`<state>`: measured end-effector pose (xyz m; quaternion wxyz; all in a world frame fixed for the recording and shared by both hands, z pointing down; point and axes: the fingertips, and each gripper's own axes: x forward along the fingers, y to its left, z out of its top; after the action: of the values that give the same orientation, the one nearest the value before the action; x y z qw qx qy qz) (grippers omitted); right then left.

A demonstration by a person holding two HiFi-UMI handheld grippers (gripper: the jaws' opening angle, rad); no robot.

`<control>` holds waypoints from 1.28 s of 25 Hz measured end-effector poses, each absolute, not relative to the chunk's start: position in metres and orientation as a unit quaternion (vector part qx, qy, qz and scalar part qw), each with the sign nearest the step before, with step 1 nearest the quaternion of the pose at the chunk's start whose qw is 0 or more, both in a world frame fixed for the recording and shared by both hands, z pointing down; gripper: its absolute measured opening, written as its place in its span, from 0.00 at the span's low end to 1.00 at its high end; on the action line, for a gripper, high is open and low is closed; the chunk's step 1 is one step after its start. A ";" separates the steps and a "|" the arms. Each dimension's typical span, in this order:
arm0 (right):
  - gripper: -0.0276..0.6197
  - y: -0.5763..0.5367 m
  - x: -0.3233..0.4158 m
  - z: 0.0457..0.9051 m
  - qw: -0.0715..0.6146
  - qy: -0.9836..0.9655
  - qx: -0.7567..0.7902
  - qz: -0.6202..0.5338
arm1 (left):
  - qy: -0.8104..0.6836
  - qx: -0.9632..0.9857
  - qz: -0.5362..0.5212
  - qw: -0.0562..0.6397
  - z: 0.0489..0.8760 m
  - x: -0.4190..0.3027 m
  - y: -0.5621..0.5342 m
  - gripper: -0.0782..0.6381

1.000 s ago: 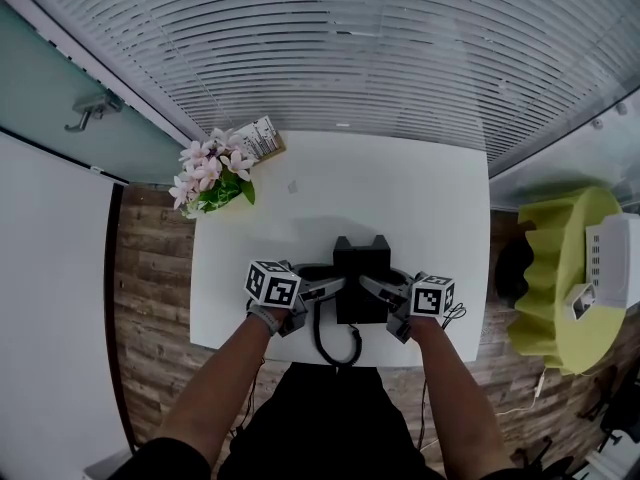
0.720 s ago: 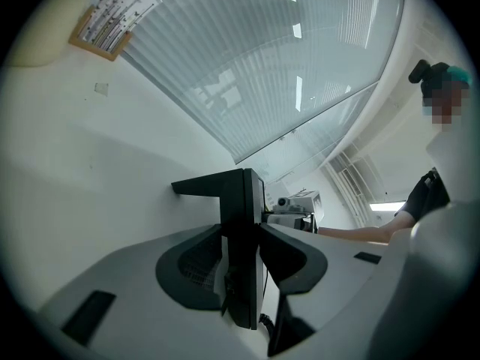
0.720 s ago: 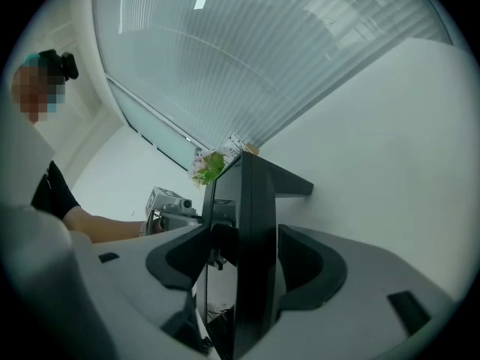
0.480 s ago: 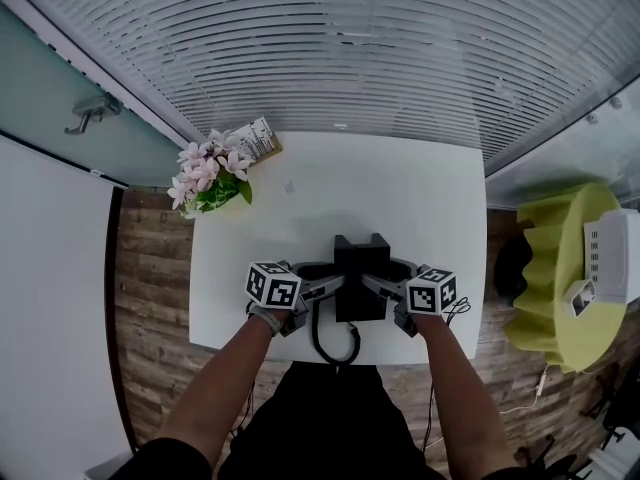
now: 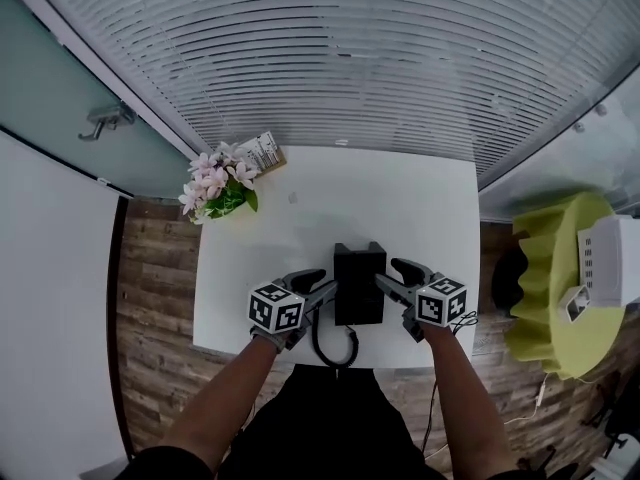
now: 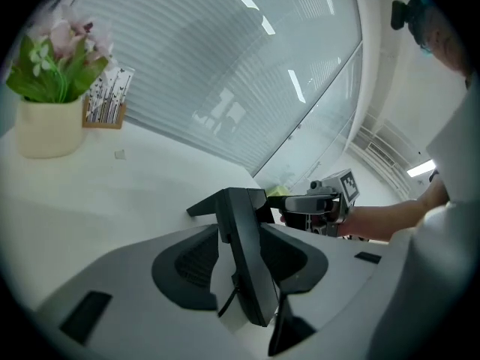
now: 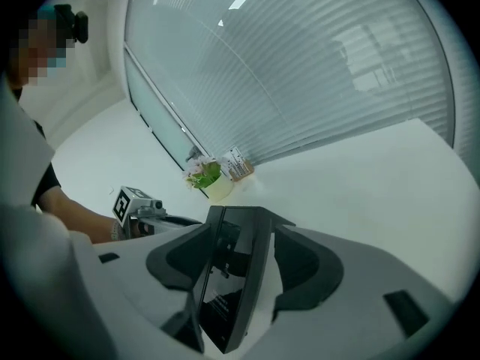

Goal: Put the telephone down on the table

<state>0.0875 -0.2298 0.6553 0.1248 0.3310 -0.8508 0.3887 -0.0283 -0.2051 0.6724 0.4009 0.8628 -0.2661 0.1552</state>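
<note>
The telephone point(image 5: 359, 283) is set on the desk point(image 5: 400, 198). Its left edge is grasped by the left hand-held gripper point(image 5: 328, 280). The right hand-held gripper point(image 5: 385, 270), its jaws just opened wide, is held released astride the right edge.

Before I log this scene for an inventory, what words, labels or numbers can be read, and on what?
No text is legible.
Card beside the flowers: striped print, too small.
Label on the telephone: pale print, blurred.
Marker cubes: square codes, no letters.
</note>
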 end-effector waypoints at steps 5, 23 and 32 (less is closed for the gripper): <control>0.46 -0.213 0.089 0.623 0.148 -0.867 0.338 0.334 | -0.267 0.886 0.128 0.357 0.625 -0.028 -0.188 0.34; 0.10 -0.156 0.045 0.415 0.052 -0.940 0.314 0.125 | -0.248 0.958 0.067 0.127 0.426 -0.002 -0.148 0.17; 0.09 -0.159 0.038 0.358 0.024 -0.941 0.332 0.055 | -0.322 0.944 0.011 0.067 0.373 -0.006 -0.164 0.12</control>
<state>0.0384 -0.1593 0.3582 0.0245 0.3324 -0.9412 0.0552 -0.0056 -0.1636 0.3727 0.0671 0.9442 -0.3224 0.0113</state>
